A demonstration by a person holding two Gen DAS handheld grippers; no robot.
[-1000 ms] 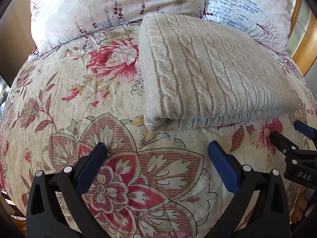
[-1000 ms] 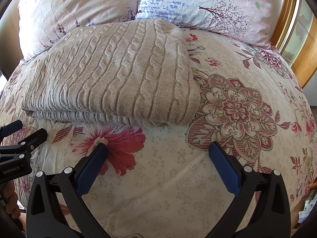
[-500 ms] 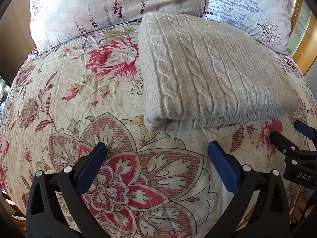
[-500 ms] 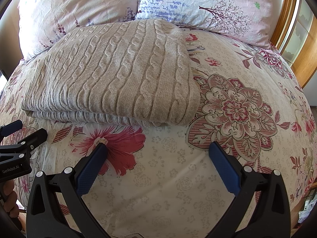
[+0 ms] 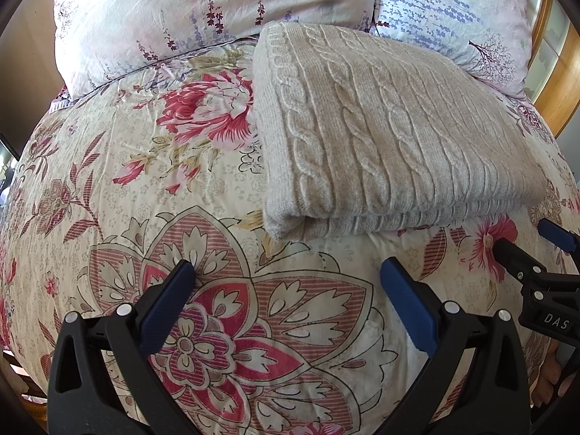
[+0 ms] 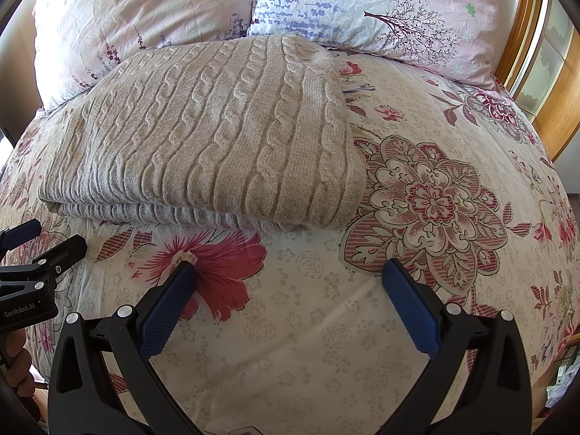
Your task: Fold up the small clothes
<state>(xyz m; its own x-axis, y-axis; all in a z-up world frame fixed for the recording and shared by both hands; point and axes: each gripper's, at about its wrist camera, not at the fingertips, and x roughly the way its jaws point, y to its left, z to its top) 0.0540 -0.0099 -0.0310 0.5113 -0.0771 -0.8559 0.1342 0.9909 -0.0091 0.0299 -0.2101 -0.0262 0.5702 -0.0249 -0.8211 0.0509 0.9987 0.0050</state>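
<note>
A beige cable-knit sweater (image 5: 380, 134) lies folded in a neat rectangle on the floral bedspread (image 5: 163, 188), its folded edge facing me. It also shows in the right wrist view (image 6: 217, 137). My left gripper (image 5: 286, 272) is open and empty, just short of the sweater's near left corner. My right gripper (image 6: 288, 272) is open and empty, just short of its near right corner. Each gripper shows at the edge of the other's view: the right gripper (image 5: 525, 250) and the left gripper (image 6: 43, 239).
Two floral pillows (image 6: 362, 3) lie behind the sweater at the bed's head. A wooden frame (image 6: 558, 101) stands at the far right. The bedspread (image 6: 453, 199) spreads out to the right of the sweater.
</note>
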